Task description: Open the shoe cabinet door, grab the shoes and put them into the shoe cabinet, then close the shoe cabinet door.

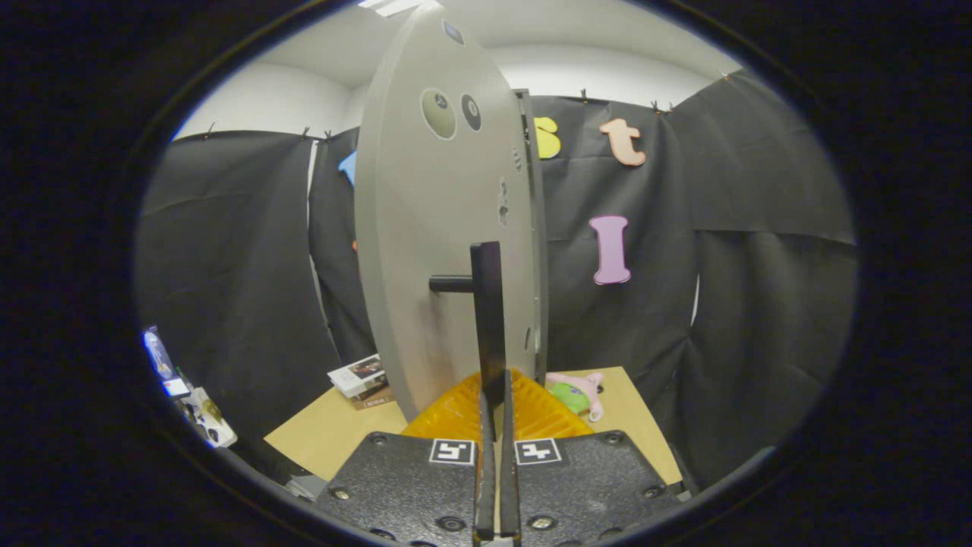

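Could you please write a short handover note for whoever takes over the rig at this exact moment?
Tool: fingers closed tight on the lower end of the black door handle.
Shoe cabinet door: grey, swung open and seen nearly edge-on, just ahead of the fingers.
On the wooden table: a pink and green plush toy beyond the door, and some booklets on the other side of it.
Done or under way: the door is held by its handle; whether it is opening or closing cannot be told from this moment alone.
Left: confirm the shoes are inside, then shut the door.
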Demonstrator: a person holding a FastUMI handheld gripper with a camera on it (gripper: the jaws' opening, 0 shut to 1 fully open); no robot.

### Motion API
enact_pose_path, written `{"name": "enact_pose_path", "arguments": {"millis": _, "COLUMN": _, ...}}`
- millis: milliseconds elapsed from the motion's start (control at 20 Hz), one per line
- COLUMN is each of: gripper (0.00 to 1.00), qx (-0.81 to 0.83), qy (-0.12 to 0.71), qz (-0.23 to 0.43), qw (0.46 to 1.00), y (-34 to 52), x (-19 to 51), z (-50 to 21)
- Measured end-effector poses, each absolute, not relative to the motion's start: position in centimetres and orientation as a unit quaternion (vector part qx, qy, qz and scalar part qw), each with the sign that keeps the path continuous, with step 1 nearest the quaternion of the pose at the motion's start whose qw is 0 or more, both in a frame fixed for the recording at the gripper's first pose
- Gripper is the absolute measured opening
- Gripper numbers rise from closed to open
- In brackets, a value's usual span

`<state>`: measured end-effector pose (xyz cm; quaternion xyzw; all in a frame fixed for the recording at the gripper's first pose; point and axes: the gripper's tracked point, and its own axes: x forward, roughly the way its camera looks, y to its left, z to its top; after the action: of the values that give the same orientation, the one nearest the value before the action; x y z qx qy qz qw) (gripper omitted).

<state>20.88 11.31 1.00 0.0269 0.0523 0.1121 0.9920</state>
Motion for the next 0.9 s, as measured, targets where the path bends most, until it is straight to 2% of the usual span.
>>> {"name": "enact_pose_path", "arguments": {"millis": 350, "gripper": 0.04, "qx": 0.031, "qy": 0.046, "qz": 0.057, "qw": 0.997, "y": 6.5, "x": 21.0, "z": 1.2}}
{"name": "enact_pose_path", "arguments": {"millis": 500, "gripper": 0.04, "qx": 0.053, "qy": 0.056, "qz": 0.073, "qw": 0.994, "y": 6.4, "x": 21.2, "z": 1.0}}
{"name": "enact_pose_path", "arguments": {"millis": 900, "gripper": 0.05, "qx": 0.07, "qy": 0.055, "qz": 0.067, "qw": 0.994, "y": 5.5, "x": 19.8, "z": 1.2}}
